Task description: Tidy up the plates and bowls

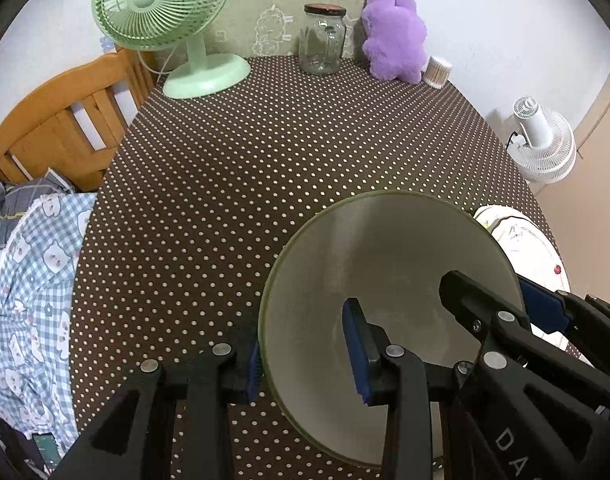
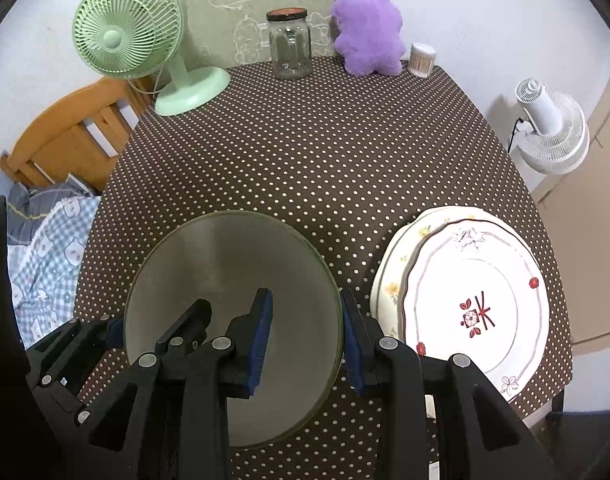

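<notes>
Both grippers are on the same grey-green bowl (image 1: pixel 385 264), one per side of the rim.

Left gripper (image 1: pixel 309 354): jaws closed down on the bowl's left rim wall, one blue pad outside, one inside the bowl. Pads pressing on the wall, nothing else between them.

Right gripper (image 2: pixel 307 342): same arrangement on the opposite rim, left pad inside the bowl, right pad outside. Jaws narrow, clamped on the wall.

In the left wrist view the right gripper's fingers show at the bowl's right edge, one reaching into the bowl. In the right wrist view the left gripper shows at lower left, straddling the far rim.

Bowl sits over the near part of the brown polka-dot tablecloth (image 2: pixel 325 152), mouth open toward the cameras, inside empty. Can't tell if its base touches the cloth.

Just right of the bowl: two stacked plates (image 2: pixel 477 300), floral top plate on a larger yellow-flowered one, close to the right gripper's outer finger but apart from it.

Far edge of the table: green desk fan (image 2: pixel 129 36), glass jar (image 2: pixel 289 46), purple plush toy (image 2: pixel 367 28), cotton swab tub (image 2: pixel 422 59). All well apart from the bowl. White floor fan (image 2: pixel 553 132) off the table to the right.
</notes>
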`<move>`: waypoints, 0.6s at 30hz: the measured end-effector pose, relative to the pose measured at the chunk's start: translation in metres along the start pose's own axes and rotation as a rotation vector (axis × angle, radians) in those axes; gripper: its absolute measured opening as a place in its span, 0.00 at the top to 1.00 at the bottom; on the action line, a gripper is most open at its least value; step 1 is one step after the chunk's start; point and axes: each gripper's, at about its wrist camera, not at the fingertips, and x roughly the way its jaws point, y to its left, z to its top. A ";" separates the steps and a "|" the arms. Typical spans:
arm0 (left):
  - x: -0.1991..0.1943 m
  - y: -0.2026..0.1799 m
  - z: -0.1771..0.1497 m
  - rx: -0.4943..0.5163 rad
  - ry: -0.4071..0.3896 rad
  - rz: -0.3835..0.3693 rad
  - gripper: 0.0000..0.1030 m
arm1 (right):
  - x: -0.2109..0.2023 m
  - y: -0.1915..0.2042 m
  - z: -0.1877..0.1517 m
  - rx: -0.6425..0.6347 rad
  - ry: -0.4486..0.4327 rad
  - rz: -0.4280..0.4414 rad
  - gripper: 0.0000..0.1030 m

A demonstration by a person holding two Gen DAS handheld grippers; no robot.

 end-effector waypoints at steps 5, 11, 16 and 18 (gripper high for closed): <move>0.003 -0.001 0.001 0.003 -0.007 0.011 0.68 | 0.006 -0.001 0.001 0.003 0.007 0.007 0.64; 0.007 0.001 0.001 -0.007 -0.011 0.022 0.68 | 0.014 0.002 0.003 -0.003 0.008 0.012 0.65; 0.009 -0.001 0.000 -0.012 -0.022 0.033 0.68 | 0.015 -0.001 0.003 -0.004 -0.007 0.016 0.65; 0.010 -0.003 0.000 -0.005 -0.020 0.037 0.68 | 0.016 -0.003 0.002 -0.001 -0.005 0.014 0.65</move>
